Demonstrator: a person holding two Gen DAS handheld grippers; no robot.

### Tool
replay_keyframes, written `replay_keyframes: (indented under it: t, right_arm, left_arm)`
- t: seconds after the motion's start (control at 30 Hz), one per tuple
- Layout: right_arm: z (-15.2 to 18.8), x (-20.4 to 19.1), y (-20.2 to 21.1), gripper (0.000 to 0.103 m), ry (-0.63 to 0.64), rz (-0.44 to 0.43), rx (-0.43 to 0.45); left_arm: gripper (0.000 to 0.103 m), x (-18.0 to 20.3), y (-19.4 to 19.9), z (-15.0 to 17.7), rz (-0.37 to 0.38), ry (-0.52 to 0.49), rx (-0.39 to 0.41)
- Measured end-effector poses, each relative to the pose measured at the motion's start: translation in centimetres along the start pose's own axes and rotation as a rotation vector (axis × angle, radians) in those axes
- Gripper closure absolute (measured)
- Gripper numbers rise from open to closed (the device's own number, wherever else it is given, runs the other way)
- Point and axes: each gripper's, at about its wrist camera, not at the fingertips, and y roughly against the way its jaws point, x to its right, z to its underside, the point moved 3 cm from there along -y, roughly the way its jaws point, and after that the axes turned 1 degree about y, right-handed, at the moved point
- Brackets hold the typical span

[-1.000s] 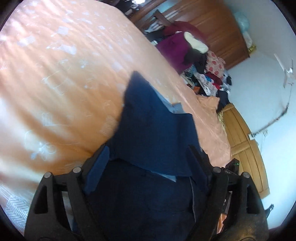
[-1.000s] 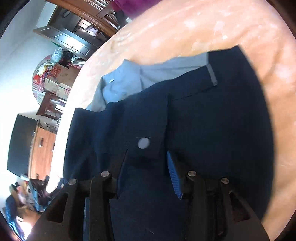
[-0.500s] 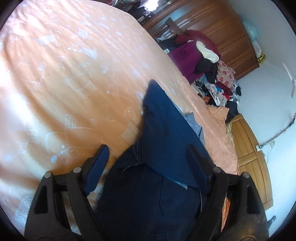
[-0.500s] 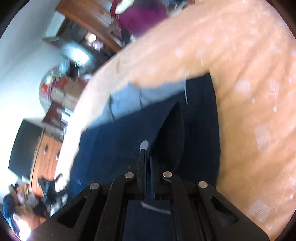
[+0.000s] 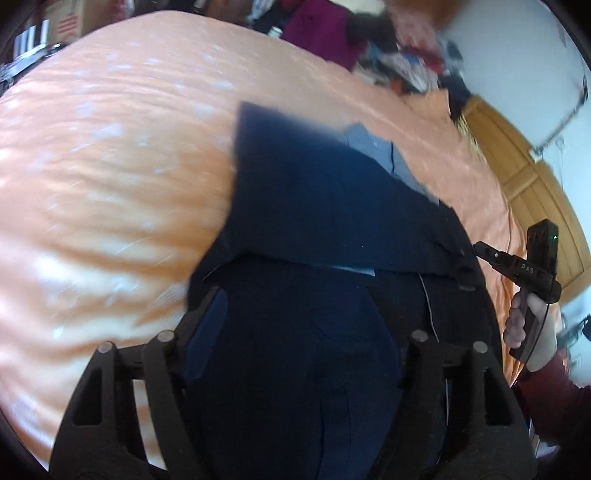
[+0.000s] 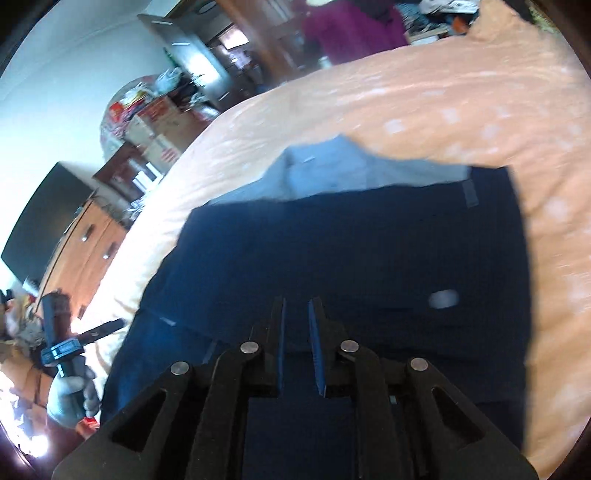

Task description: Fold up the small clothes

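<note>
Left wrist: navy garment (image 5: 332, 206) blurred, w/ lower part behind jaws.

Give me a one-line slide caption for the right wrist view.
Right gripper, jaws slightly apart and empty, over folded navy shorts on the orange bedspread.

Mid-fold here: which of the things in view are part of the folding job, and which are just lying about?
Job: navy garment with its pale blue lining; left claw, wide open; right claw, slightly open.

Lying about: orange bedspread, clothes heap, cardboard boxes, wooden cabinet.
</note>
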Motion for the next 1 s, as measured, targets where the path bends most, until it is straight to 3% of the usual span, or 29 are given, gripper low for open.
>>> replay_keyframes:
  t: [0.17, 0.27, 0.33, 0.37, 0.4, 0.5, 0.63, 0.67, 0.77, 0.87, 0.9, 0.93, 0.97, 1.0]
  right_arm:
    - [1.4, -2.5, -2.3, 0.086, 0.016, -0.053, -0.029]
    - [1.7, -2.0, -2.8, 0.087, 0.017, -0.049, -0.03]
    - [1.4, -1.6, -2.9, 0.089, 0.014, -0.042, -0.022]
    - [1.2, -1.6, -3.0, 0.089, 0.011, -0.044, -0.017]
    - [1.1, -1.7, -2.9, 0.089, 0.01, -0.048, -0.015]
    - [0.5, -2.9, -3.2, 0.091, 0.048, -0.064, -0.015]
    - [-0.9, -7.8, -6.6, 0.091, 0.138, -0.182, -0.088]
    - [-1.0, -9.3, -7.6, 0.091, 0.161, -0.215, -0.115]
    - [-1.7, -14.2, -10.9, 0.091, 0.269, -0.251, -0.157]
    - [-2.6, -17.3, -13.4, 0.091, 0.292, -0.295, -0.178]
    - [-2.9, -18.0, -14.1, 0.091, 0.295, -0.306, -0.182]
    - [-3.0, -18.6, -14.6, 0.091, 0.293, -0.311, -0.187]
    - [-3.0, -19.1, -15.3, 0.091, 0.291, -0.315, -0.196]
    - [-2.9, -19.4, -15.8, 0.091, 0.289, -0.316, -0.207]
  left_arm:
    - [0.032, 0.4, -2.9, -0.9, 0.052, -0.046, -0.107]
    - [0.038, -0.1, -2.6, -1.3, -0.072, -0.089, -0.09]
    - [0.103, -1.7, -2.5, -1.4, -0.226, -0.088, -0.078]
    - [0.103, -2.6, -2.0, -1.3, -0.248, -0.056, -0.058]
    - [0.102, -3.4, -1.4, -1.0, -0.206, -0.013, -0.035]
    - [0.103, -3.3, -1.5, -0.2, -0.238, -0.03, -0.028]
    - [0.101, -3.7, -1.1, -0.3, -0.223, 0.02, -0.023]
    - [0.098, -3.6, -1.0, -0.3, -0.198, 0.032, -0.03]
    - [0.071, -1.7, -1.5, -0.4, -0.167, 0.027, -0.015]
    - [0.064, -0.8, -2.1, -1.0, -0.144, 0.047, 0.006]
    - [0.067, -0.9, -2.2, -1.2, -0.153, 0.059, 0.016]
    - [0.09, -1.4, -2.0, -1.4, -0.194, 0.076, 0.036]
    - [0.103, -1.6, -2.0, -1.4, -0.251, 0.094, 0.052]
    - [0.102, -2.2, -1.8, -1.1, -0.253, 0.114, 0.066]
